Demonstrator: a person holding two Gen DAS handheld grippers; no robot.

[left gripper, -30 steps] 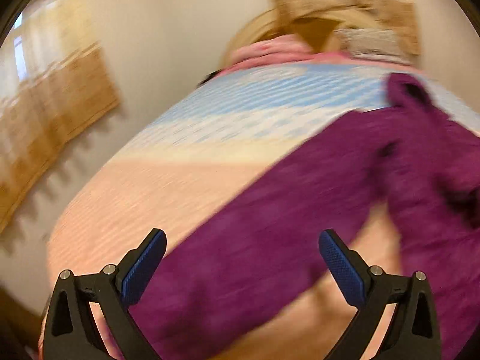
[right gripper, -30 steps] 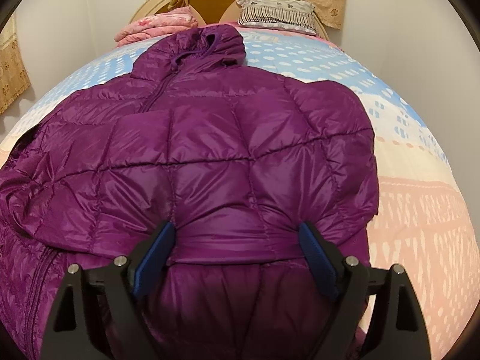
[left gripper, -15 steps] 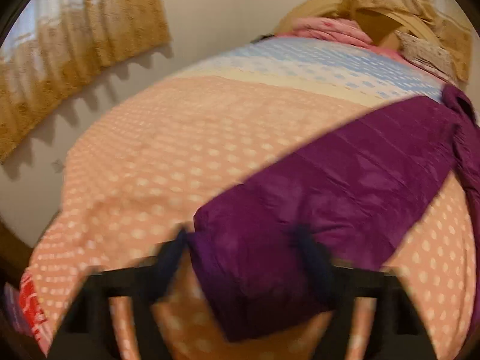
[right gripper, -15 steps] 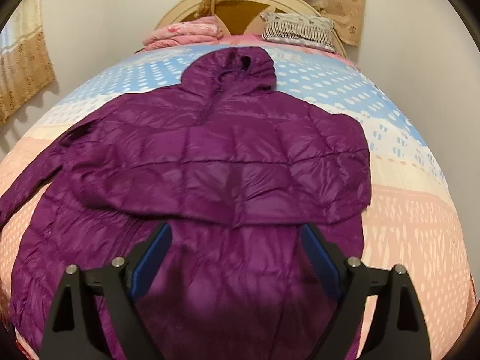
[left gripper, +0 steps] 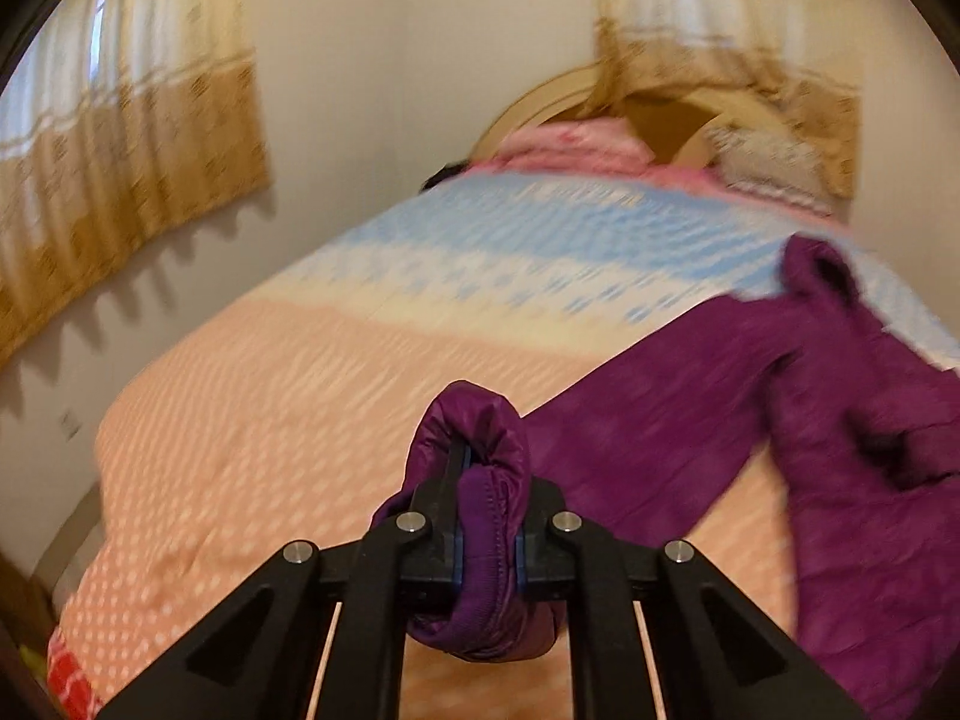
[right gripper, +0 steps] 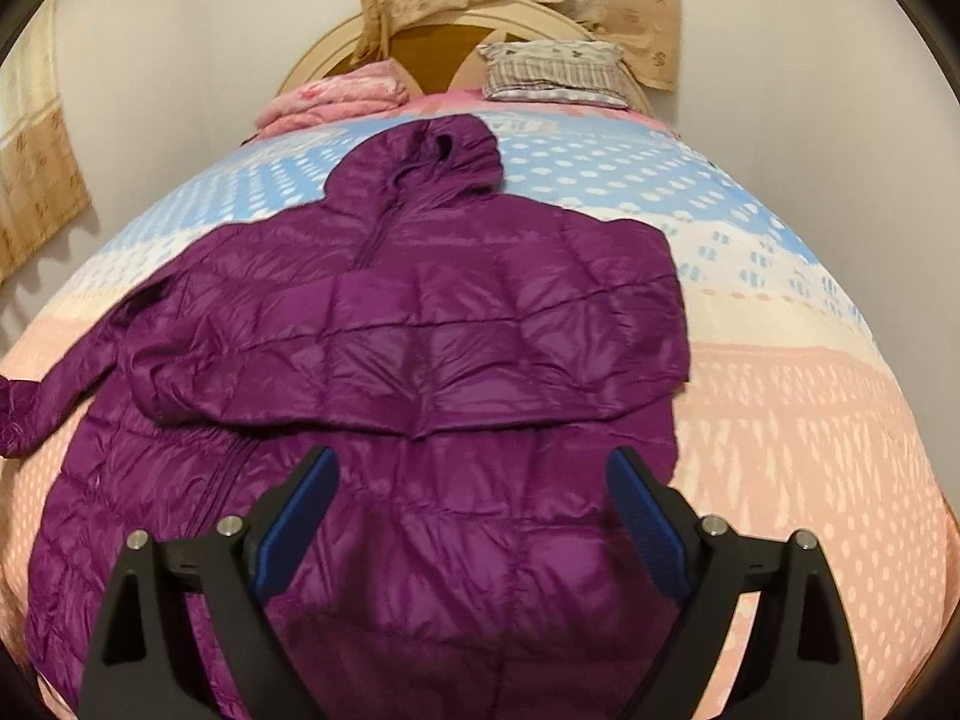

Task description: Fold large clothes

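1. Since half a second ago the left gripper (left gripper: 486, 516) has gone from straddling the sleeve end to pinching it; it is now clamping the cuff (left gripper: 480, 450) between pressed-together fingers, with the cuff bunching up over the tips.
2. The right gripper (right gripper: 474, 510) is hanging over the lower body of the jacket (right gripper: 420, 348) with its fingers spread wide, gripping nothing. Its view has pulled back a bit since a second ago, so more of the jacket is showing.
3. The jacket is lying flat on the bed (right gripper: 810, 450), hood (right gripper: 432, 150) pointing at the headboard. The right sleeve is already lying folded across the chest; the left sleeve (left gripper: 648, 420) is trailing out sideways to the cuff.
4. Step in hand, as I read it: carrying the left sleeve over onto the body. Doing it well means lifting the cuff just clear of the quilt, sweeping it across toward the chest, laying it flat along the other sleeve, and not dragging the shoulder off line. The puffy, slick fabric is likely to slip, so the grip should stay firm until the sleeve is down.
5. Room: bare quilt is lying left of the sleeve and right of the jacket. The hem is sitting near the foot edge, so there is little slack there.
6. Far end: folded pink bedding (right gripper: 336, 96) and a pillow (right gripper: 552, 72) are sitting at the headboard, well apart from the hood. Left view is blurring with motion.
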